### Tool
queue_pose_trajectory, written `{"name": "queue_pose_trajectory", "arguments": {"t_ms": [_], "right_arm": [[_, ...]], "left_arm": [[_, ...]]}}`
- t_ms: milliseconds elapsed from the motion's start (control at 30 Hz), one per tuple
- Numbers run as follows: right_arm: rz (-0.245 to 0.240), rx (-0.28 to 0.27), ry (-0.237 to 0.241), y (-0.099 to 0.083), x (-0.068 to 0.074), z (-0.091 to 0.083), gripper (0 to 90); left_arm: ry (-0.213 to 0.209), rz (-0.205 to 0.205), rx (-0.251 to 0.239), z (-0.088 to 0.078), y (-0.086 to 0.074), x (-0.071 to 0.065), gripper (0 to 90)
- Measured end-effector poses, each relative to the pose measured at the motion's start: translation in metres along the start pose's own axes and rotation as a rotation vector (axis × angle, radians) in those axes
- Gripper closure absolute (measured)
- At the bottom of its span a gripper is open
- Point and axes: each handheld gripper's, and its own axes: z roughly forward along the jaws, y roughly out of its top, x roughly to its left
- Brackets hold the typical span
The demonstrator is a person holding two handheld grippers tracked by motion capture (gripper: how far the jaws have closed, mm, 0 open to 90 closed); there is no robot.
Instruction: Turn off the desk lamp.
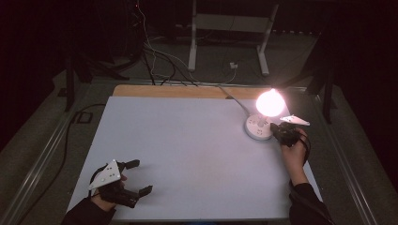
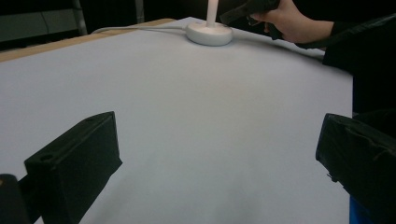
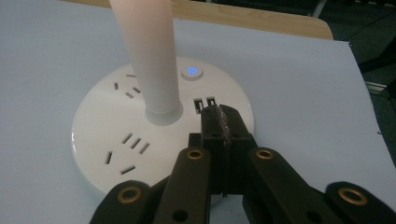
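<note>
At the near left corner of the white table (image 1: pixel 187 154), the left gripper (image 1: pixel 139 177) rests with its jaws spread wide and nothing between them; the bare tabletop stretches ahead of it. Farther off, toward the far right, the right gripper (image 3: pixel 219 119) has its jaws pressed together, empty, the tips over the round white lamp base (image 3: pixel 102 140), just beside its USB ports (image 3: pixel 204 103) and near the blue-lit button (image 3: pixel 192 72); the lamp (image 1: pixel 269 103) glows brightly above.

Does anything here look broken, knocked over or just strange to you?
Nothing stands out. The lamp stands upright and lit on its round white base, whose button glows blue. The right hand-held gripper, shut, hovers over the base's edge; the left hand-held gripper is open over the white table.
</note>
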Motion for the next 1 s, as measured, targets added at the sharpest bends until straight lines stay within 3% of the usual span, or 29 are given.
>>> {"name": "queue_pose_trajectory", "arguments": {"t_ms": [400,467,567,633,833,1000], "right_arm": [[-0.015,0.009,-0.012,-0.001,0.002,0.002,90.0],[-0.028,0.025,-0.043,-0.001,0.002,0.002,90.0],[0.016,0.014,-0.017,-0.002,-0.001,0.002,90.0],[0.001,0.016,-0.013,-0.002,-0.002,0.001,90.0],[0.033,-0.085,-0.002,0.010,-0.005,-0.017,90.0],[0.045,-0.112,0.004,0.015,-0.005,-0.026,90.0]], "left_arm": [[-0.001,0.000,0.002,0.000,0.000,0.000,0.4],[0.001,0.002,0.006,0.000,0.000,-0.001,0.4],[-0.002,0.001,0.000,0.000,0.000,0.000,0.4],[-0.001,0.001,0.001,0.000,0.000,0.000,0.4],[-0.001,-0.001,0.002,0.000,0.000,0.000,0.4],[-0.003,0.002,-0.001,0.000,0.000,0.000,0.4]]}}
